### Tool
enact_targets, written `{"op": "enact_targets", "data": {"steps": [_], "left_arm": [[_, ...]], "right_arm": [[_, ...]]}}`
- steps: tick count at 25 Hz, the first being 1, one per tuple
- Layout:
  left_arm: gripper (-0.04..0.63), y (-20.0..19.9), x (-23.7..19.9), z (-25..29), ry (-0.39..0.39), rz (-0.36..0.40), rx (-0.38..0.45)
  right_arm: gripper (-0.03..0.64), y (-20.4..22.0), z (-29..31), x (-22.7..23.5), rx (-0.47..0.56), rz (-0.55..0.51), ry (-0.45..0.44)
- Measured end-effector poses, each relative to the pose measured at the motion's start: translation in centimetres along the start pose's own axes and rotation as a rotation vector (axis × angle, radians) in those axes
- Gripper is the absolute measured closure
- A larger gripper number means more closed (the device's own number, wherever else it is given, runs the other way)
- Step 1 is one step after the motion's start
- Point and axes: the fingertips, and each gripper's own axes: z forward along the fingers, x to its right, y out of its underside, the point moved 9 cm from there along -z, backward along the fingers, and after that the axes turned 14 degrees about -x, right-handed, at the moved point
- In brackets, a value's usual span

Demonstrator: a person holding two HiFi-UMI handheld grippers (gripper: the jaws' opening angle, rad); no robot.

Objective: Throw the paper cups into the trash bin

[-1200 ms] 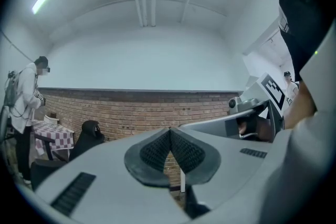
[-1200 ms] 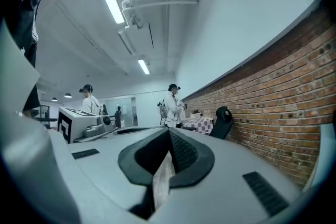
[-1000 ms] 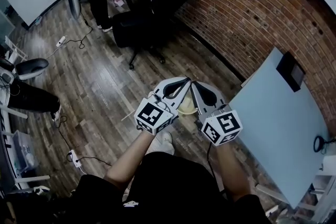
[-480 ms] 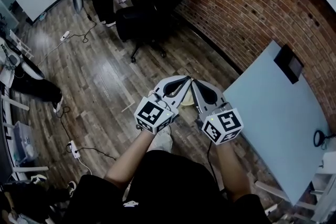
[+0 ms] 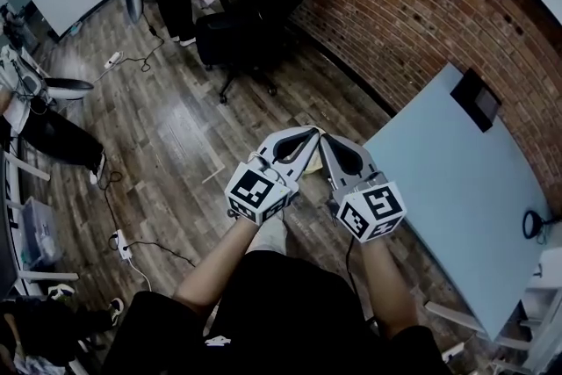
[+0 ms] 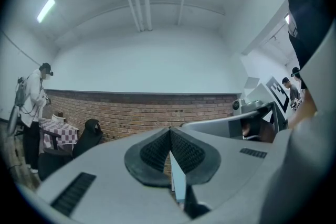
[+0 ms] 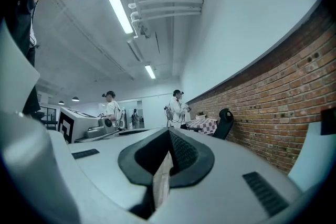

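Your left hand-held gripper has its jaws pressed together on nothing, and your right hand-held gripper, tip to tip beside it, is likewise closed and empty. The pale round thing that lay on the floor under those tips a second ago has gone from view, while the counter at your right has drawn nearer. No paper cup or trash bin shows now, so a cup's look can't be told; I'd judge you must find the next one.
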Motion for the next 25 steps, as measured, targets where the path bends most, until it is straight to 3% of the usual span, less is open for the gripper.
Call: {"op": "enact_targets", "data": {"steps": [14,25], "left_arm": [[0.594,-0.3,5.1,-2.4,-0.003,-0.010,-0.002],[0.594,0.2,5.2,-3.3,0.015,-0.064,0.021]], "right_arm": [[0.615,1.1,-4.9,-2.5,0.045,0.018,0.006],[0.615,0.8,-5.2,-3.8,0.036,0.005,0.033]]}}
